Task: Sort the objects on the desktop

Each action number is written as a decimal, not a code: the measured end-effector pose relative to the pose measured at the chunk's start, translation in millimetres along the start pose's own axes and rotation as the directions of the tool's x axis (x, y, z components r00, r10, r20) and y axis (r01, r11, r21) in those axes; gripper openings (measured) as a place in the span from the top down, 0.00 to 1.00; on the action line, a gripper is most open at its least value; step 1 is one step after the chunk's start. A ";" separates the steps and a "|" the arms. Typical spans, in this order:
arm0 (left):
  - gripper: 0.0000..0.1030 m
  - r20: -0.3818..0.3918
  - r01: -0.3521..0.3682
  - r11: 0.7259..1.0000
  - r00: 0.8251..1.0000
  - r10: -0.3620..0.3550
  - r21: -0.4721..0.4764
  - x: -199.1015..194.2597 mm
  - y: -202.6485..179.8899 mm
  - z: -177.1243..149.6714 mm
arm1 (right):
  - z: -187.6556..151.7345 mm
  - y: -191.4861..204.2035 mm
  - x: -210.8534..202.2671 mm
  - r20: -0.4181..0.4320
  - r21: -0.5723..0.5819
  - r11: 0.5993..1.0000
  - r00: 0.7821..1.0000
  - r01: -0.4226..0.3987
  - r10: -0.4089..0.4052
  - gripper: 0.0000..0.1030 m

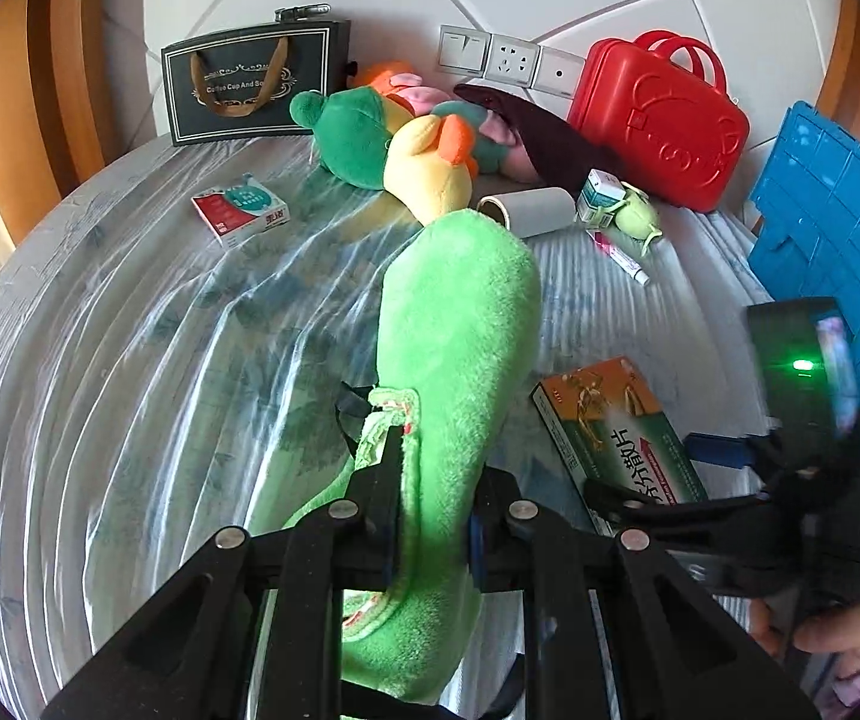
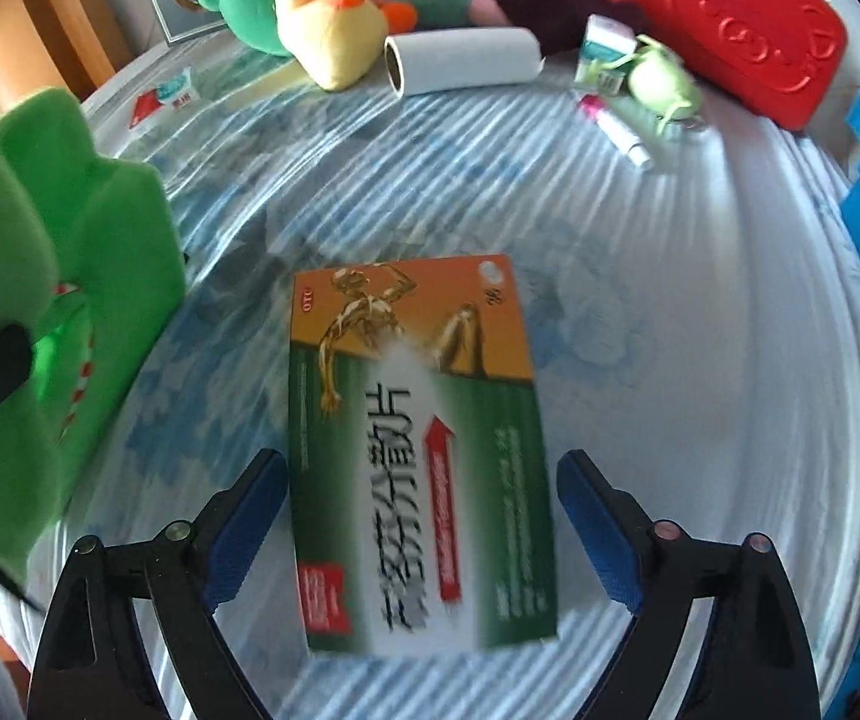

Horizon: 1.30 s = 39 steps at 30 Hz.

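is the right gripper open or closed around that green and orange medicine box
Open. The right gripper has its blue pads either side of the medicine box, with visible gaps; the box lies flat on the table.

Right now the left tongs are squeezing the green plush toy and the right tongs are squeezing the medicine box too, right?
Not quite. The left tongs do squeeze the green plush toy, but the right tongs are open: the right wrist view shows the medicine box lying on the table between the fingers, with a gap at the right finger.
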<state>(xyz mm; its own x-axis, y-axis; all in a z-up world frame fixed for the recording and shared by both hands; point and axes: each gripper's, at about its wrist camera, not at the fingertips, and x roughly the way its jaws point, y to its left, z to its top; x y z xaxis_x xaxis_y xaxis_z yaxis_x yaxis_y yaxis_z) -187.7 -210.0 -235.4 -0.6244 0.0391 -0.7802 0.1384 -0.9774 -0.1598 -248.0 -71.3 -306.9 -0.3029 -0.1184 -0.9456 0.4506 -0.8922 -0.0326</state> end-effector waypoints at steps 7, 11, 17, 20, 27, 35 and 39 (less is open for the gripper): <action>0.84 0.023 0.011 1.000 1.000 -0.011 -0.002 -13.2 5.7 8.2 | -7.3 5.1 -12.0 0.049 -0.011 1.000 0.999 0.016 -0.015 0.15; 0.84 0.100 0.020 1.000 0.995 -0.022 0.017 -43.2 0.7 23.2 | -18.3 1.5 -76.3 0.194 0.013 0.999 0.981 -0.033 0.030 0.15; 0.84 0.268 0.068 0.994 0.959 -0.088 0.085 -111.4 -27.1 52.1 | -27.9 -9.2 -179.6 0.399 0.055 0.997 0.917 -0.045 0.019 0.15; 0.84 0.329 0.089 0.986 0.935 -0.130 0.138 -142.4 -50.6 64.6 | -28.1 -22.3 -228.7 0.485 0.089 0.996 0.874 -0.016 -0.029 0.15; 0.84 0.400 0.163 0.957 0.882 -0.251 0.240 -193.0 -118.3 81.5 | -48.1 -74.9 -325.9 0.603 0.214 0.971 0.768 0.104 -0.215 0.15; 0.84 0.416 0.262 0.882 0.805 -0.423 0.391 -232.7 -243.4 86.4 | -102.9 -158.8 -404.4 0.647 0.375 0.910 0.652 0.178 -0.395 0.15; 0.84 0.446 0.287 0.843 0.745 -0.495 0.456 -260.7 -324.9 83.2 | -140.5 -217.9 -438.8 0.650 0.446 0.871 0.594 0.207 -0.474 0.15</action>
<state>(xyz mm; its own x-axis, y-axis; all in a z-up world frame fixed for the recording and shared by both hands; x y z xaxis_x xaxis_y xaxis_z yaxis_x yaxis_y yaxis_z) -133.8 80.1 70.3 -0.8771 0.4203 -0.2324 -0.4128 -0.9071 -0.0826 -95.3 236.2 69.7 -0.9394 0.0694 -0.3356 -0.0451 -0.9958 -0.0797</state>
